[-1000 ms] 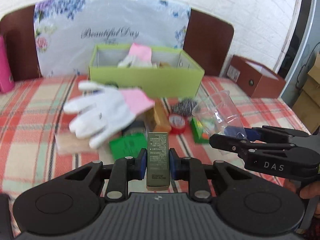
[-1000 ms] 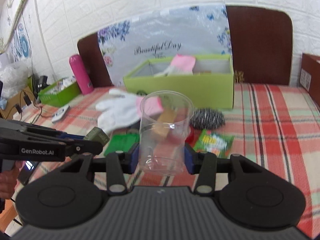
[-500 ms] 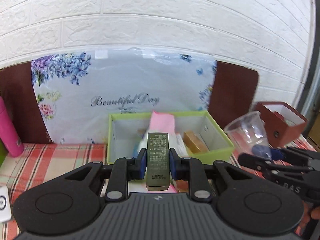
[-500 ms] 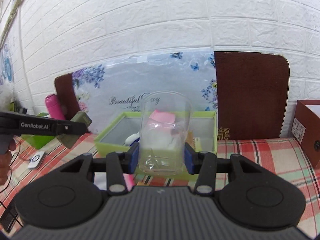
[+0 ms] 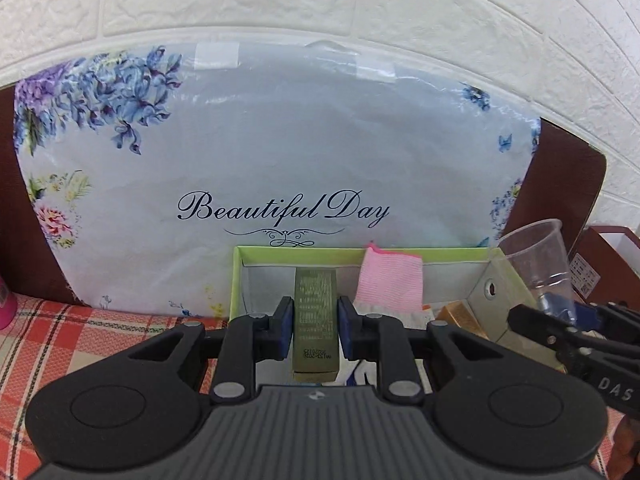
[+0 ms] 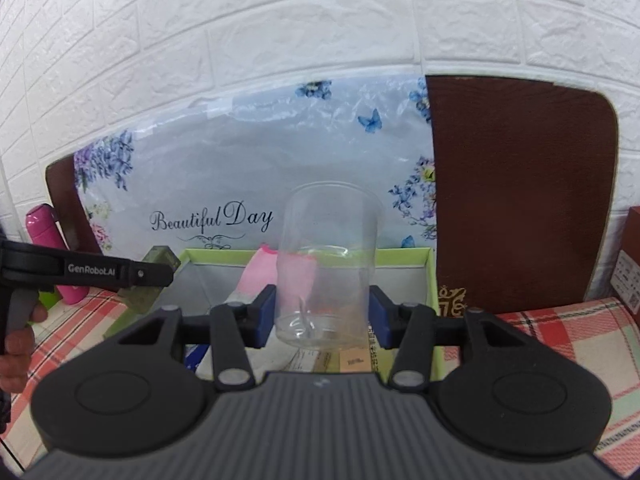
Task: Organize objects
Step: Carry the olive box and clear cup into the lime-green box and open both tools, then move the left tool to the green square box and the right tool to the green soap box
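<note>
My left gripper (image 5: 315, 330) is shut on a small olive-green box (image 5: 315, 320) and holds it above the near edge of the open green box (image 5: 360, 254). My right gripper (image 6: 322, 314) is shut on a clear plastic cup (image 6: 326, 268), held upright over the green box (image 6: 404, 257). The cup (image 5: 536, 256) and right gripper show at the right of the left wrist view. The left gripper and olive box (image 6: 154, 280) show at the left of the right wrist view. A pink-cuffed glove (image 5: 390, 282) stands inside the box.
A floral "Beautiful Day" bag (image 5: 280, 152) leans against a brown chair back (image 6: 520, 192) behind the box. A pink bottle (image 6: 44, 236) stands at the left. A brown box (image 5: 608, 256) sits at the right. Gold and paper items (image 5: 460, 316) lie inside the green box. The plaid tablecloth (image 6: 560, 332) lies below.
Both grippers have risen from the cluttered tabletop and moved forward to the green box, still holding the olive box and the cup. The loose items on the table have dropped out of view.
</note>
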`<state>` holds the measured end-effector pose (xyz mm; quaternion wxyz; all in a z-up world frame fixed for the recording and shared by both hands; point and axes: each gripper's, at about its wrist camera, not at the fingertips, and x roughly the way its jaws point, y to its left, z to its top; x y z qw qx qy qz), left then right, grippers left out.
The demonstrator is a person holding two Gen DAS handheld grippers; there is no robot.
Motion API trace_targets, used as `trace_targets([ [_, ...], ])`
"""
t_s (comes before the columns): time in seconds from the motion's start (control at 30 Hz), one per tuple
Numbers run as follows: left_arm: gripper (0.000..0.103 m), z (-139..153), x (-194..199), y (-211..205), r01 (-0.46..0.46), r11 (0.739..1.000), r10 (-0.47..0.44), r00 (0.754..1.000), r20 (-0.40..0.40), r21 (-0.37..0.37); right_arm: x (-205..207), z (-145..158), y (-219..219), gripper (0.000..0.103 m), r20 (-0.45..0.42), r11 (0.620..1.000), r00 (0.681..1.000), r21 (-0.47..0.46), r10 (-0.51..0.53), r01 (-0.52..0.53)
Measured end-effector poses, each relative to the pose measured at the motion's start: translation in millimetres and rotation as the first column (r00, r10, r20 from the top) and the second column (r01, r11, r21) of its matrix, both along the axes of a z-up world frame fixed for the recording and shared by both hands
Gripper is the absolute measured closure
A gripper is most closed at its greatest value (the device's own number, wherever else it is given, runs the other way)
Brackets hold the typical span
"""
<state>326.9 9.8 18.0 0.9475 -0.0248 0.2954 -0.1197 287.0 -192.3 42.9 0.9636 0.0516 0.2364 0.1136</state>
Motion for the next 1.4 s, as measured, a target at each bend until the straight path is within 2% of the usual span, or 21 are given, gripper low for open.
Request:
trace_targets([
  [0.03,0.055,-2,1,1,0.000,1.000,0.000,1.000,0.000,-0.004,5,-5,2,0.043,-0.001,1.000,1.000,-0.005,0.012,-0.012],
  [0.07,0.036,-4,1,2,-0.011,1.000,0.011,1.000,-0.005,-0.005,8,-10,5,0.024,-0.007,1.000,1.000,-0.019,0.019,-0.019],
  [0.1,0.014,-5,-2,4,-0.039,0.999,0.039,0.999,0.005,-0.008,8,-15,7,0.017,-0.006,0.999,1.000,-0.043,0.011,-0.012],
  [0.13,0.013,-6,-8,7,-0.060,0.998,0.060,0.998,0.034,-0.015,5,-20,9,0.017,0.006,0.997,1.000,-0.072,0.003,-0.003],
  [0.2,0.013,-6,-17,11,-0.049,0.998,0.051,0.997,0.063,-0.026,-1,-24,10,0.012,0.026,0.994,1.000,-0.108,-0.005,0.008],
  [0.3,0.012,-5,-23,14,-0.057,0.998,0.058,0.997,0.046,-0.029,-14,-25,6,0.001,0.054,0.994,0.998,-0.103,-0.038,0.043],
  [0.5,0.012,8,-49,8,-0.082,0.996,0.084,0.995,0.047,-0.036,-40,-9,-1,0.000,0.070,0.995,0.997,-0.085,-0.040,0.046],
  [0.73,0.012,22,-96,-6,-0.116,0.993,0.116,0.993,0.018,0.027,-93,19,-17,0.000,0.127,0.998,0.990,-0.003,-0.056,0.057],
  [0.87,0.012,18,-130,-11,-0.125,0.991,0.125,0.992,0.014,0.041,-123,22,-26,0.000,0.119,0.998,0.991,0.037,-0.063,0.059],
  [1.03,0.012,7,-167,-17,-0.135,0.990,0.135,0.991,-0.005,0.038,-160,15,-33,0.000,0.102,0.996,0.991,0.022,-0.083,0.081],
  [1.27,0.012,-13,-199,-24,-0.154,0.984,0.158,0.987,-0.031,0.093,-196,-5,-38,0.000,0.035,0.996,0.996,0.044,-0.083,0.081],
  [1.4,0.012,-26,-207,-23,-0.163,0.982,0.169,0.983,-0.073,0.093,-208,-17,-39,0.000,-0.003,0.995,0.996,0.053,-0.088,0.088],
])
